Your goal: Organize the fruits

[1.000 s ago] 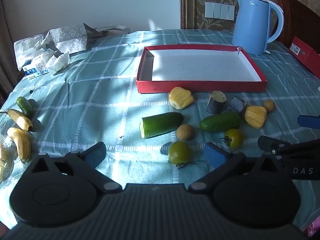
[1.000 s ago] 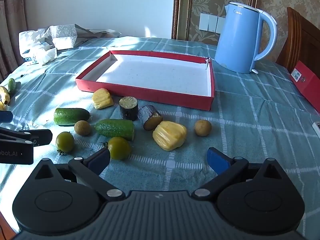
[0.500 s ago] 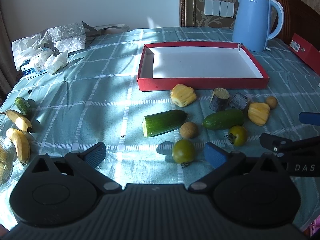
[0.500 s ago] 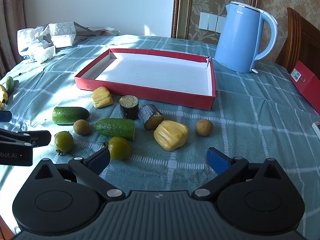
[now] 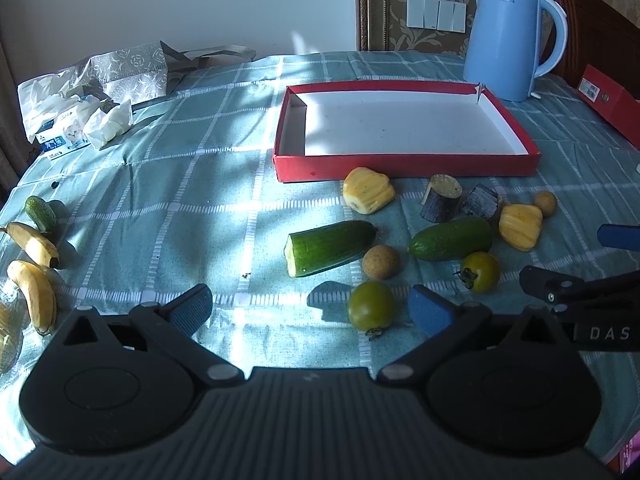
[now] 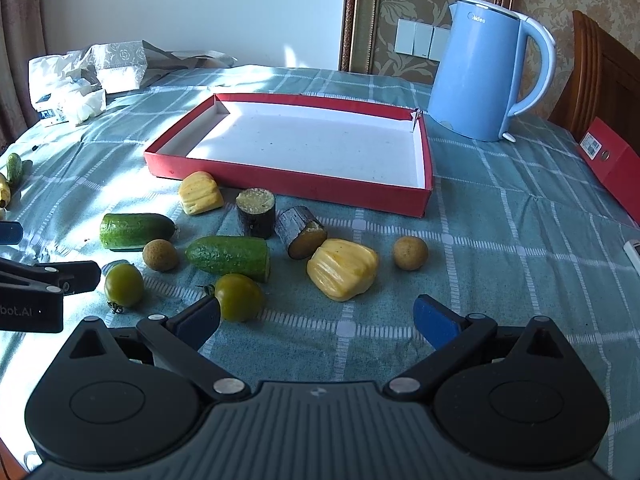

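An empty red tray (image 5: 400, 166) (image 6: 280, 178) lies on the checked tablecloth. In front of it lie two cucumber pieces (image 5: 330, 247) (image 6: 228, 256), two green tomatoes (image 5: 371, 310) (image 6: 239, 297), two yellow jackfruit pieces (image 5: 368, 196) (image 6: 343, 268), two dark sugarcane chunks (image 6: 256, 212), and two small brown round fruits (image 6: 410, 253). My left gripper (image 5: 312, 308) is open and empty, with the near tomato beside its right finger. My right gripper (image 6: 318, 318) is open and empty, just short of the large jackfruit piece.
A blue kettle (image 5: 508, 40) (image 6: 486, 76) stands behind the tray's right end. Bananas (image 5: 34, 264) and a small cucumber (image 5: 40, 213) lie at the left edge. Tissue packs and a bag (image 5: 92, 96) sit at the back left. A red box (image 6: 612, 168) lies right.
Both grippers have moved slightly forward and lower toward the fruit cluster. No fruit has moved and both grippers stay open.
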Motion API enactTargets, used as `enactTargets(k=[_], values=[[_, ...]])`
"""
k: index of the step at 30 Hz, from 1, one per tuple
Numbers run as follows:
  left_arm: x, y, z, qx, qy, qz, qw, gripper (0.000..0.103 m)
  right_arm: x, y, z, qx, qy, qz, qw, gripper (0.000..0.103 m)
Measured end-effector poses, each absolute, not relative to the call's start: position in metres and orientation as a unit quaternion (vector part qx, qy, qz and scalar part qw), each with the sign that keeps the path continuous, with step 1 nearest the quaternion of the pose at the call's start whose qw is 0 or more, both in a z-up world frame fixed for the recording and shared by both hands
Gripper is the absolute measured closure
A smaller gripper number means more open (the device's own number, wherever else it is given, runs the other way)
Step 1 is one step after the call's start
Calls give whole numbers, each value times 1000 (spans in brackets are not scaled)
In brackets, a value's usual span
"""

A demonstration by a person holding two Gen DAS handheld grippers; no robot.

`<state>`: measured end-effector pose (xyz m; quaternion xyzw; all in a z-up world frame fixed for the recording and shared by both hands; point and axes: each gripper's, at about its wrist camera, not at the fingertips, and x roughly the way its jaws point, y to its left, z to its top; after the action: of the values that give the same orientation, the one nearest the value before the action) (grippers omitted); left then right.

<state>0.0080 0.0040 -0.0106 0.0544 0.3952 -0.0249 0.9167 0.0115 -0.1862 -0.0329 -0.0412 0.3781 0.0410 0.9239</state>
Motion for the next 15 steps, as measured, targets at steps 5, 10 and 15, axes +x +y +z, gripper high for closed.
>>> enactTargets(k=[5,10,15], values=[[11,4,-11,56,396,-27,916,0,14,-185,-33,-39,379,39,924,0],[12,5,-13,56,397,-28,916,0,16,-184,-34,-39,380,41,923,0],[13,5,-14,60,397,-29,915,0,18,-184,-36,-38,383,39,922,0]])
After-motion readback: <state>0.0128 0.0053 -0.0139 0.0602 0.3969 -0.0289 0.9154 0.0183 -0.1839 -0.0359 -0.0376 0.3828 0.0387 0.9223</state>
